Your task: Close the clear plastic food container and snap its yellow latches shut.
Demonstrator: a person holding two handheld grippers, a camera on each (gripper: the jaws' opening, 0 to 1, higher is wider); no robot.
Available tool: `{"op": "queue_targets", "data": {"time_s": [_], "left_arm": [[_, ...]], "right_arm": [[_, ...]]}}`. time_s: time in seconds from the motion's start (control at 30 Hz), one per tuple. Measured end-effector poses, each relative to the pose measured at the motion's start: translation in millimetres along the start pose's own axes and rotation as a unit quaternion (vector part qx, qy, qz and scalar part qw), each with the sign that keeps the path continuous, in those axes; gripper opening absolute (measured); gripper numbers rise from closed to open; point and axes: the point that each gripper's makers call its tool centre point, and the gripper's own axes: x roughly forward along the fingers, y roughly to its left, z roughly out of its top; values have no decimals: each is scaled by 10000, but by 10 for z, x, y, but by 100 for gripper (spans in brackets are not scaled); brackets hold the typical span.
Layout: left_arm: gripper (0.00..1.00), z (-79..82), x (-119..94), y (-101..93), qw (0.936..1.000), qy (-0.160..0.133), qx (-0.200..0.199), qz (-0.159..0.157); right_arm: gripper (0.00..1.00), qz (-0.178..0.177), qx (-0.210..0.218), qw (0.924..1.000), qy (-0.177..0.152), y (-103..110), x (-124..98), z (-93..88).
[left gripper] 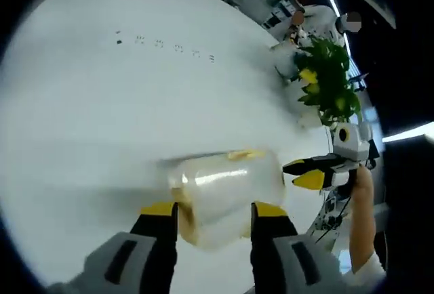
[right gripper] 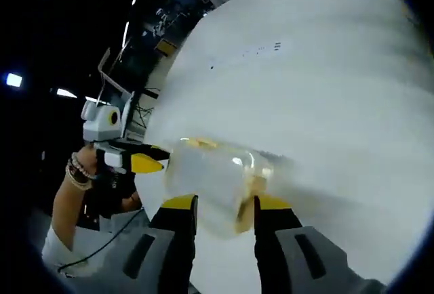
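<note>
The clear plastic container lies blurred on the white table, with a yellow latch showing on its upper edge. My left gripper has its yellow-tipped jaws closed in on the container's near end. My right gripper comes in from the right and meets the container's other end. In the right gripper view the container runs away from my right gripper, whose jaws hold its near end, where a yellowish latch sits. My left gripper touches the far end.
The round white table spreads wide beyond the container. A green plant with yellow leaves stands at its far right edge beside a pale pot. A person's hand holds the left gripper off the table's edge.
</note>
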Motion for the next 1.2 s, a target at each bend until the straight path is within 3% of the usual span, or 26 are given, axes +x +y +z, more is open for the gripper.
{"op": "queue_targets", "data": {"time_s": [0.07,0.17,0.2,0.27,0.3,0.47,0.53,0.7,0.83,0.9,0.93,1.2], "left_arm": [[26,-17,14,39,9998,68,112,119],[26,-29,34,33,9998,107,79,149],[26,-45,51,32,9996,169,154,186],[26,-67,53,101,9977,223,509,394],[26,-71,58,113,9977,215,464,454],[25,-70,54,79,9987,196,357,293],[25,-92,75,63,9997,179,54,136],[24,-90,52,70,9994,148,262,160],[22,-93,52,81,9995,153,209,178],[22,-126,60,83,9998,133,-2,123],[22,-141,62,79,9997,131,147,121],[23,-158,63,89,9997,137,50,170]], "right_arm": [[26,-212,-210,9994,160,-34,26,-44],[24,-435,-427,9975,368,-75,84,-99],[25,-463,-561,9966,398,-83,113,-112],[25,-345,-373,9982,310,-79,133,-39],[25,-306,-367,9985,275,-97,140,-10],[23,-240,-411,9987,206,-68,131,-67],[23,-244,-425,9987,162,-61,130,-81],[23,-160,-446,9989,69,-56,129,-98],[22,-164,-440,9988,100,-47,137,-96],[22,-182,-445,9988,137,-49,146,-97],[22,-183,-442,9987,147,-51,148,-102],[20,-153,-363,9991,169,-62,154,-112]]}}
